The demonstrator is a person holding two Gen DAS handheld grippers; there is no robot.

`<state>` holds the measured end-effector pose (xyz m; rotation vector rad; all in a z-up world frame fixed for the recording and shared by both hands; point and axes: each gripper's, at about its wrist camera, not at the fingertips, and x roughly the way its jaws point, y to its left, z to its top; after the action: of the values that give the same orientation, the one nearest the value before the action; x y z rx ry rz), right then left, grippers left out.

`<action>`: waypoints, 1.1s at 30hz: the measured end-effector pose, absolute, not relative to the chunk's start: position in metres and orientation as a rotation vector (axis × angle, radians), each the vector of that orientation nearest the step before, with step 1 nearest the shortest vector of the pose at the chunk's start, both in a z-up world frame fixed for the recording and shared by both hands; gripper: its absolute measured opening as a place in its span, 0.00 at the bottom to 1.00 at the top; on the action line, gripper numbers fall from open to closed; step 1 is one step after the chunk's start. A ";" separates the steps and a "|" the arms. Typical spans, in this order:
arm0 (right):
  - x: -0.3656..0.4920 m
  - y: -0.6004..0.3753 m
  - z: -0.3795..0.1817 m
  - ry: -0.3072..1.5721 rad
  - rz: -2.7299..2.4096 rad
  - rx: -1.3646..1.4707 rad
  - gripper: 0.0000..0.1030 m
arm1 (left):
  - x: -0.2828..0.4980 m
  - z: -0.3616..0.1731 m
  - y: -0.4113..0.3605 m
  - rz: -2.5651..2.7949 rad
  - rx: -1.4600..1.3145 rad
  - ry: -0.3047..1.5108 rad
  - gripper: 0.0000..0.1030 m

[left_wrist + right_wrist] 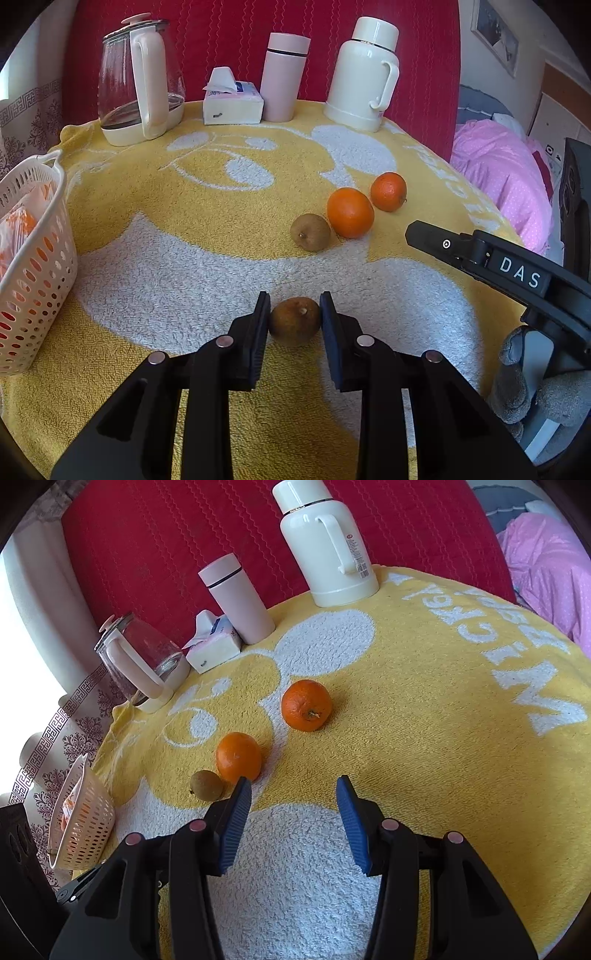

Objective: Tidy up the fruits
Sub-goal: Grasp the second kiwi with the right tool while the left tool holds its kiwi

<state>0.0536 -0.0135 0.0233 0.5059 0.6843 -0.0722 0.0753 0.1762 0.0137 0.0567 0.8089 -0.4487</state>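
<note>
My left gripper [294,301] is shut on a brown kiwi [294,322], its pads pressing both sides low over the white patch of the yellow towel [184,192]. Farther right lie a second kiwi [310,232] and two oranges [350,212] [388,191]. A white perforated basket [33,258] with orange fruit inside stands at the left edge. My right gripper [293,781] is open with nothing between its blue pads, hovering just right of the second kiwi [207,784] and near the oranges [238,757] [306,705]. The basket [85,830] sits far left in the right wrist view.
Along the back stand a glass kettle [140,81], a tissue box [232,99], a pink flask [282,77] and a white thermos [364,74] against a red backrest. A pink bedcover [498,170] lies beyond the right edge. A gloved hand [517,387] holds the right tool.
</note>
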 end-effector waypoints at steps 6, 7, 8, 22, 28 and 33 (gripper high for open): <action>0.057 -0.005 0.024 0.704 -0.027 0.492 0.47 | 0.079 0.022 0.192 -0.320 0.045 0.760 0.27; 0.060 -0.004 0.023 0.716 -0.005 0.503 0.47 | 0.080 0.023 0.194 -0.316 0.037 0.759 0.27; 0.063 -0.002 0.022 0.733 0.023 0.525 0.47 | 0.080 0.023 0.196 -0.312 0.033 0.757 0.27; 0.113 0.042 0.017 0.850 0.156 0.582 0.47 | 0.085 0.025 0.206 -0.272 -0.012 0.759 0.27; 0.130 0.058 0.019 0.848 0.077 0.452 0.39 | 0.085 0.025 0.206 -0.273 -0.010 0.759 0.27; 0.122 0.064 0.019 0.823 0.054 0.344 0.29 | 0.086 0.025 0.208 -0.266 -0.020 0.760 0.27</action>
<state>0.1217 0.0640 0.0190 0.3443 0.8234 0.0537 0.0856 0.2079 0.0255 -0.0201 0.7604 -0.2657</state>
